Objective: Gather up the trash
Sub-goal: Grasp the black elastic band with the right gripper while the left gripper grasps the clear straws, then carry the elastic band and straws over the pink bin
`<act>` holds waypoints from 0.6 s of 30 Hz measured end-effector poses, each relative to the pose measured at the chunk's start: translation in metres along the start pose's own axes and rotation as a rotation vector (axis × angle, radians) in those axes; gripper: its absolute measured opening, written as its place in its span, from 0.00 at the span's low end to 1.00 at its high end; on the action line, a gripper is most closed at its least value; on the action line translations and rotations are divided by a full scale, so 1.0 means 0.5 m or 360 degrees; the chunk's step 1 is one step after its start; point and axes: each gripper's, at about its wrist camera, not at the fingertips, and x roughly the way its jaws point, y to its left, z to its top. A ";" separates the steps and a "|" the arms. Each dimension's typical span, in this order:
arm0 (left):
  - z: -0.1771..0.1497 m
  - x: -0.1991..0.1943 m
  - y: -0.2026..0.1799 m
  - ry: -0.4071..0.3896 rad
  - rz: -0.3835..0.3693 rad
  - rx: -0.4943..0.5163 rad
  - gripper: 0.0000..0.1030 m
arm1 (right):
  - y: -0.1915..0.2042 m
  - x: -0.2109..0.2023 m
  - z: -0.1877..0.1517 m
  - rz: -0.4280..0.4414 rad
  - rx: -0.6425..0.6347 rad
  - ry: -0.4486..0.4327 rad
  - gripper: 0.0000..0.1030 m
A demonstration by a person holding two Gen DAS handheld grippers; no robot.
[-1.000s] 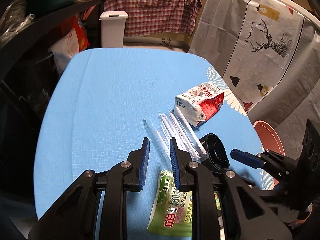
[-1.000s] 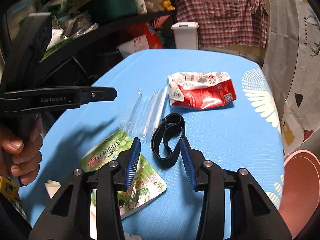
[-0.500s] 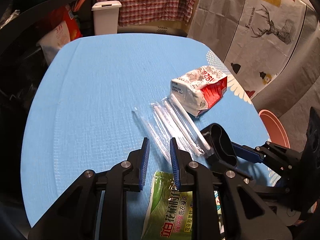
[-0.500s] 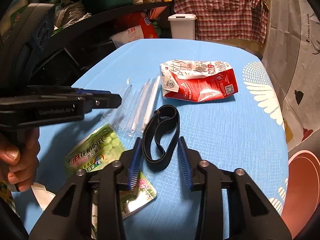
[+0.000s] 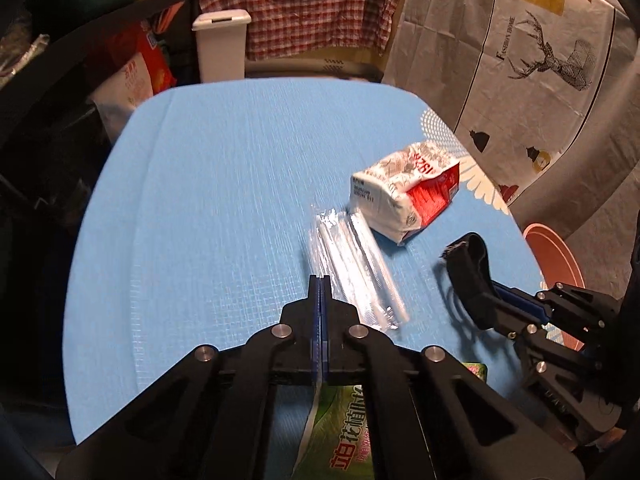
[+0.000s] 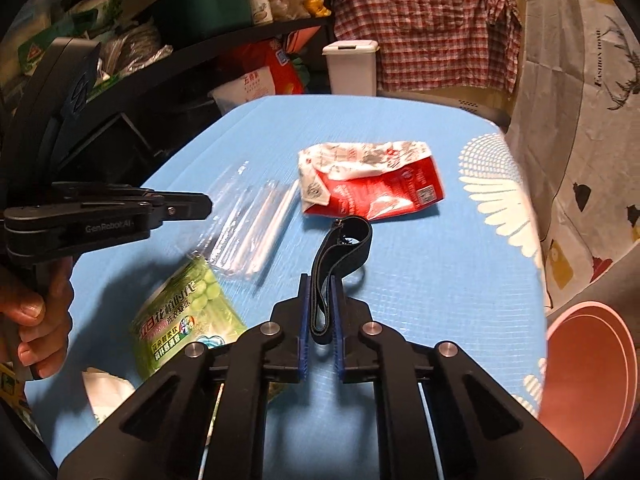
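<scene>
- Judging progress from both wrist views, I'd put the job at its first pickup: every piece of trash I can see is either lying on the blue counter point(image 5: 224, 184) or only just pinched.
- My right tool point(image 6: 320, 308) has just been closing, and its blue pads now squeeze the black strap loop point(image 6: 344, 248) between them; the strap's far end rises toward the middle of the frame. In the left wrist view the same strap point(image 5: 468, 268) shows at right centre, looking lifted off the cloth.
- My left tool point(image 5: 320, 304) is pressed fully together. The clear plastic sleeves point(image 5: 352, 264) lie just ahead and right of its tips, and a thin clear edge seems to run into the seam between the pads, but I cannot tell whether anything is really caught.
- Waiting untouched: the crumpled red-and-white carton point(image 6: 368, 184) at upper centre, the green pouch point(image 6: 188, 312) at lower left, and a white scrap point(image 6: 104, 392) by the lower-left edge.
- A pink basin point(image 6: 588, 364) sits off the counter's edge at lower right, and a white lidded bin point(image 6: 352, 68) stands beyond the far edge, at the top of the frame. Either may be the drop point; I see nothing in them from here.
- So nothing is delivered yet, as far as I can judge; one item gripped, the rest to go.
</scene>
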 end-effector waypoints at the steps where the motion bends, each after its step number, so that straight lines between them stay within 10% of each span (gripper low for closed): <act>1: 0.001 -0.008 -0.002 -0.0014 0.0008 0.0007 0.00 | -0.002 -0.007 0.001 -0.0003 0.0002 -0.0010 0.10; 18: 0.023 -0.149 -0.051 -0.0264 0.0084 0.0043 0.00 | -0.038 -0.194 0.007 -0.0065 0.0006 -0.0226 0.09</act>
